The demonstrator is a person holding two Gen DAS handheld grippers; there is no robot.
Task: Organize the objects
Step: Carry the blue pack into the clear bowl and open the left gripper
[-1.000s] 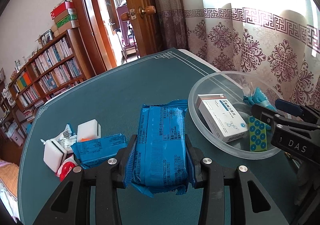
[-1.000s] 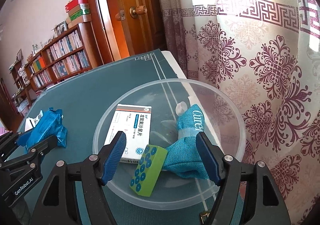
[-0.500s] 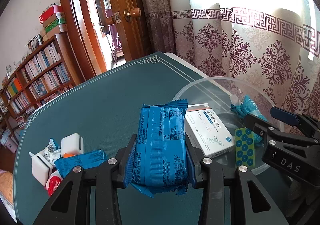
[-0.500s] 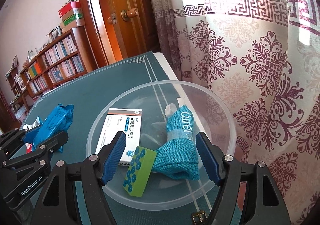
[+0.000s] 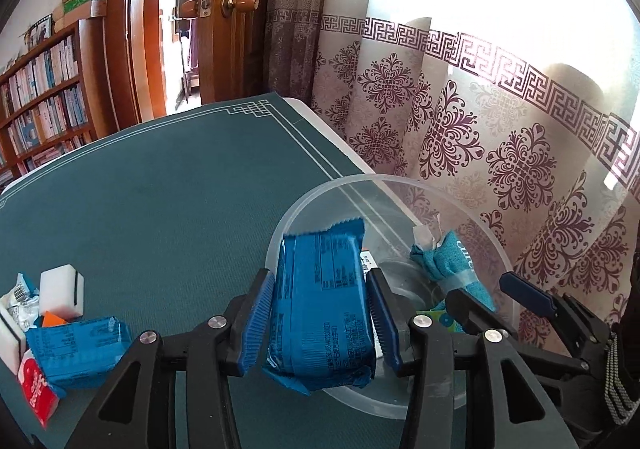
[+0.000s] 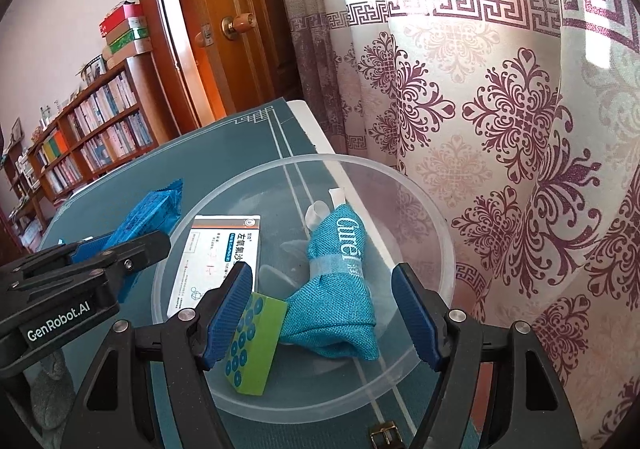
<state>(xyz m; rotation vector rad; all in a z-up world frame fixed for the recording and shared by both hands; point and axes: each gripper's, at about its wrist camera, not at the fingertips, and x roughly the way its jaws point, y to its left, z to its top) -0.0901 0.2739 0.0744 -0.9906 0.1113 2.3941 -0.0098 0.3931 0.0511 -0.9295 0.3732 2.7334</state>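
- Your left tongs [image 5: 320, 323] are clamped on the blue packet [image 5: 322, 305], both blue pads pressed against its long sides.
- The packet hangs off the desk [image 5: 168, 201], its far end reaching over the near rim of the clear bowl [image 5: 400, 183]; from the right wrist view it sits just at the bowl's left edge [image 6: 150, 217].
- Your right tongs [image 6: 322, 313] are spread wide with nothing between the pads, held low over the near side of the bowl.
- Inside the bowl lie a white medicine box [image 6: 218, 249], a green block with blue dots [image 6: 254, 341] and a teal cloth pouch [image 6: 340, 289]; the block touches the pouch and lies just beside the box.
- On the desk to your left, a second blue packet [image 5: 80, 349] lies against a red-and-white sachet [image 5: 36, 385], with a white block [image 5: 62, 291] and a crumpled wrapper [image 5: 20, 301] just behind it.
- A patterned curtain [image 5: 500, 153] hangs just past the bowl, and a bookshelf [image 6: 84, 137] stands well beyond the desk.
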